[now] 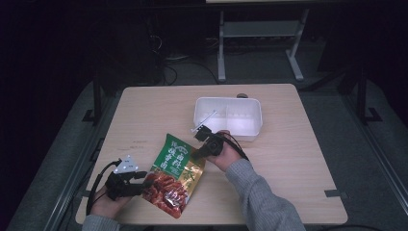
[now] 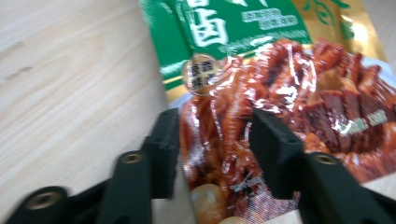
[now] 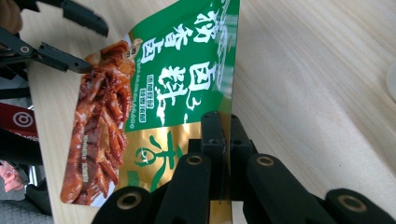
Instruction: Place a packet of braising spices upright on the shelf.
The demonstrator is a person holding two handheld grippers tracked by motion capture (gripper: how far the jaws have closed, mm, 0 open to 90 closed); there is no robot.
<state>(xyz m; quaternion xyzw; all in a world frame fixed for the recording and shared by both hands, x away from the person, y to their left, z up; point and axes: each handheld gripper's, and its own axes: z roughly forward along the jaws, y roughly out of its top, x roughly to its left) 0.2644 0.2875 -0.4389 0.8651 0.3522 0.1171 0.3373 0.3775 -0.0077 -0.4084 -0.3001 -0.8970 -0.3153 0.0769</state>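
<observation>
Snack bag [image 1: 174, 175] is what we see first from the high view, lying on the table [image 1: 144, 115] near the front edge. We think the right claw [image 1: 197, 153] pinches its top gold edge to keep that side steady or lift it. The left claw [image 1: 142, 180] sits at the bag's bottom corner. A white tray [image 1: 228, 116] waits farther back, touching nothing.

From the left gripper view, the left claw [image 2: 215, 149] is apart, one jaw on each side of the bag's [image 2: 261, 70] red part. It is not squeezing yet. We guess it is lining up for a good hold.

From the right gripper view, the right claw [image 3: 223, 140] is pressed together on the bag's [image 3: 187, 74] gold edge. That tight hold likely keeps the bag from sliding.
</observation>
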